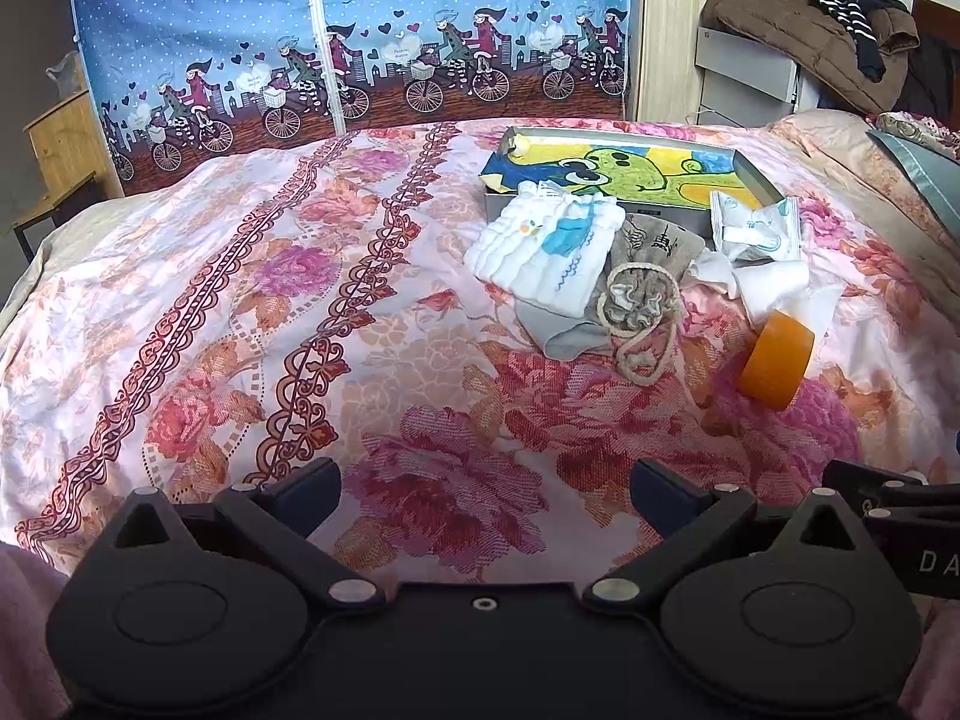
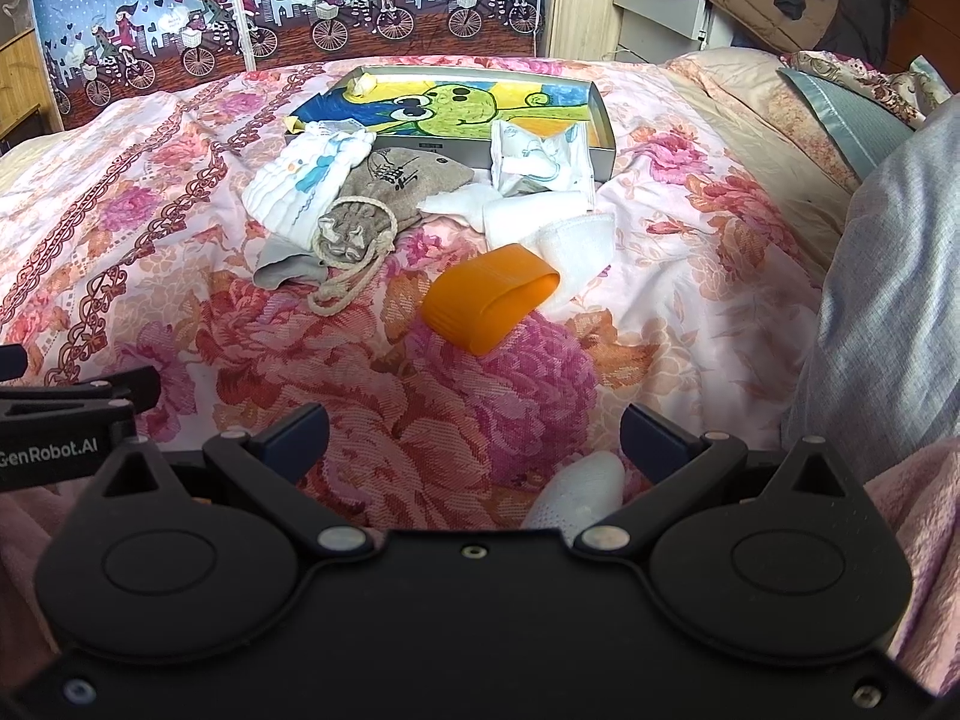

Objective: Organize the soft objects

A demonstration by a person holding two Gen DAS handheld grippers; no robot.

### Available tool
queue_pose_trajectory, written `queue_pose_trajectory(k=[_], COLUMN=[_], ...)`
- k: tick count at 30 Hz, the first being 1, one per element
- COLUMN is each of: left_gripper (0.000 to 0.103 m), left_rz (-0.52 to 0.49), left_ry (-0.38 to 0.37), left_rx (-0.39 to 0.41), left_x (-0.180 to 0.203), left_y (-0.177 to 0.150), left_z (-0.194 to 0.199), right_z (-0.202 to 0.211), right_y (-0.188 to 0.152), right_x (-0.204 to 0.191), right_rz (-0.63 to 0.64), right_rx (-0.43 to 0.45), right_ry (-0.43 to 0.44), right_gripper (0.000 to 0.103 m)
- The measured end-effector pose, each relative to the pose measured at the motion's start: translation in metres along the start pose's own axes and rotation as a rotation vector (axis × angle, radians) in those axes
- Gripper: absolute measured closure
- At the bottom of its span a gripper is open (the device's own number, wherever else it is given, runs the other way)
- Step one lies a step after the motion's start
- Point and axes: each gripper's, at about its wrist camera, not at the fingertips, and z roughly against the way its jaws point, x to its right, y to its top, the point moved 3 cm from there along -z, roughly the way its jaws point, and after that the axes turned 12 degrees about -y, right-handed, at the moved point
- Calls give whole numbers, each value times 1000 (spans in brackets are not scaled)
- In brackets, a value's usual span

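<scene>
A pile of soft things lies on the floral bedspread in front of a shallow grey box (image 1: 757, 163) (image 2: 602, 120) lined with a green cartoon picture. The pile holds a folded white cloth with blue print (image 1: 543, 246) (image 2: 300, 180), a grey drawstring pouch (image 1: 642, 288) (image 2: 384, 192), a plastic packet (image 1: 756, 222) (image 2: 540, 159), white socks (image 1: 768, 282) (image 2: 558, 228) and a squashed orange sleeve (image 1: 777, 360) (image 2: 489, 297). My left gripper (image 1: 486, 489) and right gripper (image 2: 474, 435) both hover open and empty over the bedspread, well short of the pile. A white rounded thing (image 2: 576, 489) shows just under the right gripper.
A bicycle-print curtain (image 1: 360, 48) hangs behind the bed. A brown coat (image 1: 810, 24) lies on a white unit at the back right. A grey pillow (image 2: 894, 264) sits at the right. A wooden stand (image 1: 66, 138) is at the far left.
</scene>
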Motion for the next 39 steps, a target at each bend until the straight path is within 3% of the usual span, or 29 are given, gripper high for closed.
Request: queue_pose_trajectory(k=[26, 31, 39], left_gripper=[1, 1, 1], left_rz=[0, 44, 117], left_ry=[1, -12, -71], left_rx=[-3, -26, -131], left_x=[0, -8, -21], left_y=[0, 2, 24], left_z=[0, -1, -24], right_z=[0, -2, -15], right_y=[1, 11, 48], right_x=[3, 12, -8], right_rz=[-14, -57, 147], right_rx=[-5, 0, 98], right_ry=[4, 29, 32], right_gripper=[0, 0, 0])
